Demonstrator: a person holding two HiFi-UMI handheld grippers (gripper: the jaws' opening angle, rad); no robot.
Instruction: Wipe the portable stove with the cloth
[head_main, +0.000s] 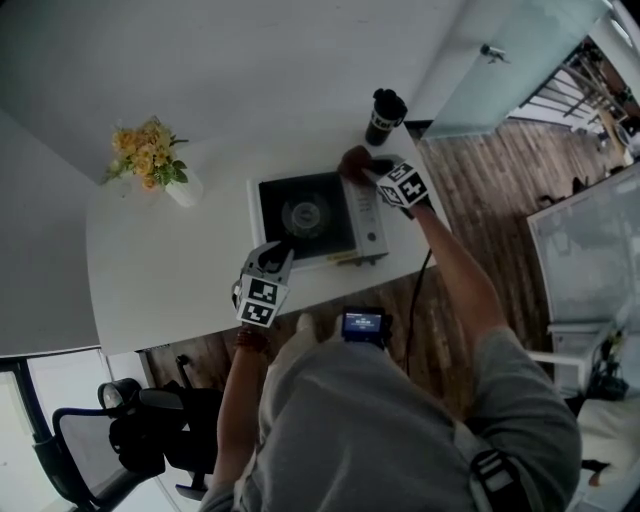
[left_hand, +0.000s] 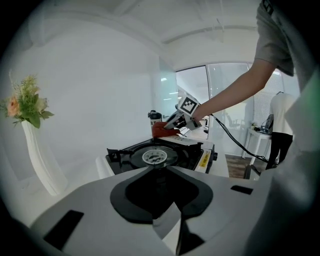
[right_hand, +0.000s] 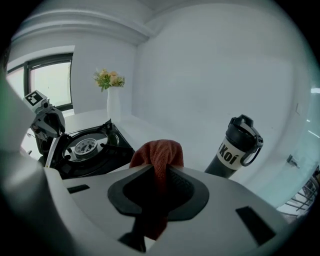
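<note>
The portable stove (head_main: 312, 216) sits near the table's front edge, its round burner (left_hand: 157, 156) in the middle. My right gripper (head_main: 385, 180) hovers at the stove's far right corner, shut on a rust-red cloth (head_main: 354, 163). In the right gripper view the cloth (right_hand: 159, 155) bulges out between the jaws of the right gripper (right_hand: 159, 169). My left gripper (head_main: 277, 255) is at the stove's near left corner. In the left gripper view the tips of the left gripper (left_hand: 157, 169) meet just in front of the stove (left_hand: 200, 155) with nothing between them. The right gripper (left_hand: 177, 122) also shows there, holding the cloth (left_hand: 161, 130).
A dark lidded bottle (head_main: 384, 116) stands behind the stove's right corner. A white vase of yellow flowers (head_main: 152, 158) is at the table's far left. A black cable (head_main: 420, 290) hangs off the table's right front. A black office chair (head_main: 120, 430) stands below the table's (head_main: 160, 270) left end.
</note>
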